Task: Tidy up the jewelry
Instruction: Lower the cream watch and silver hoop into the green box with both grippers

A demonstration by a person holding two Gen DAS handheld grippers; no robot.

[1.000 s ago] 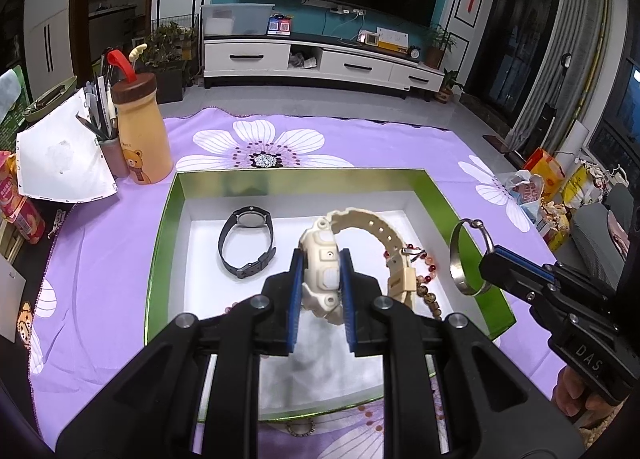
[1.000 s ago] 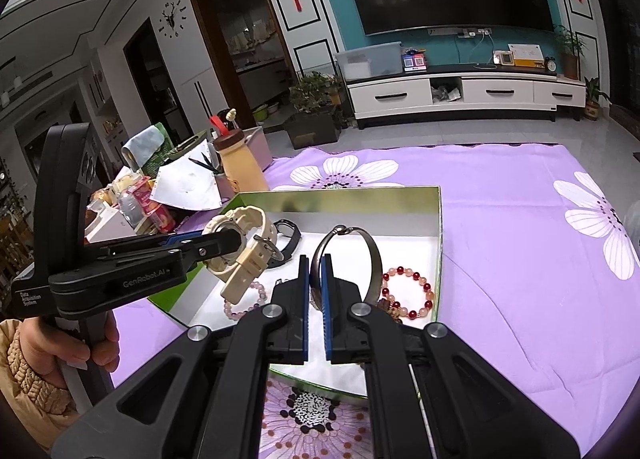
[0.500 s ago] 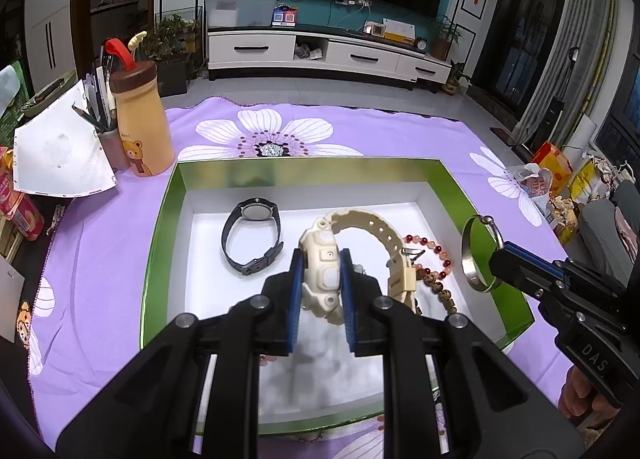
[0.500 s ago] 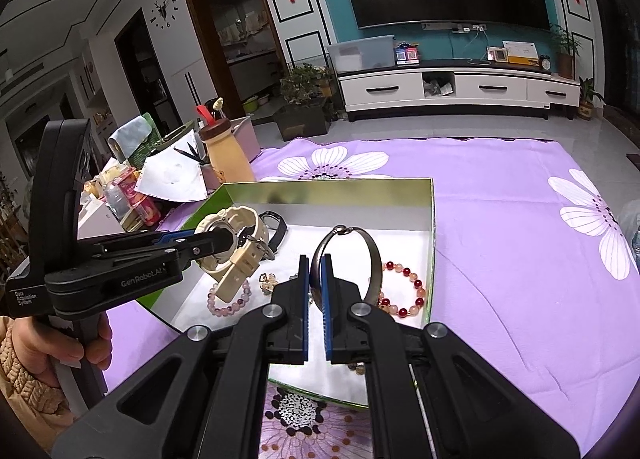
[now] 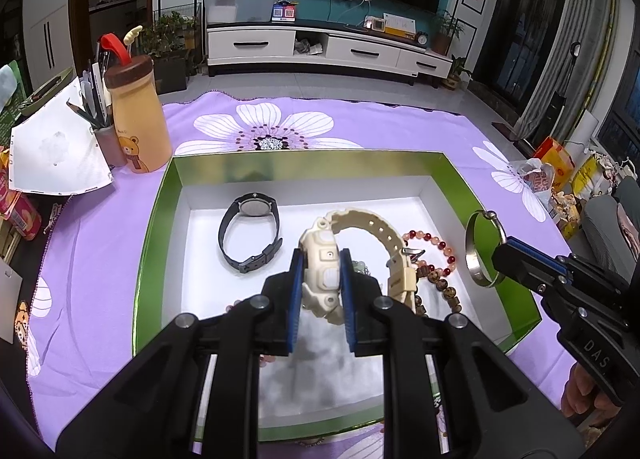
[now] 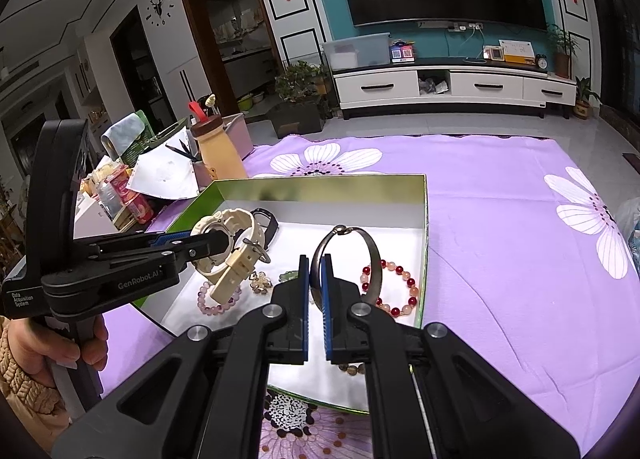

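Observation:
My left gripper is shut on the case of a cream watch, held above the green box; its strap curls off to the right. In the right wrist view the same cream watch hangs over the box's left part. My right gripper is shut on a silver bangle, upright over the box's right side; the left wrist view has that silver bangle near the right wall. On the white floor lie a black watch, a red bead bracelet and a pale purple bead bracelet.
A tan bottle, a pen cup and a white paper stand left of the box on the purple flowered cloth. Snack packs crowd the far left. A hand holds the left gripper's handle.
Both grippers keep their holds. The view over the box has shifted slightly, with the box sitting a little lower in both frames; the jewelry on the floor has not moved.

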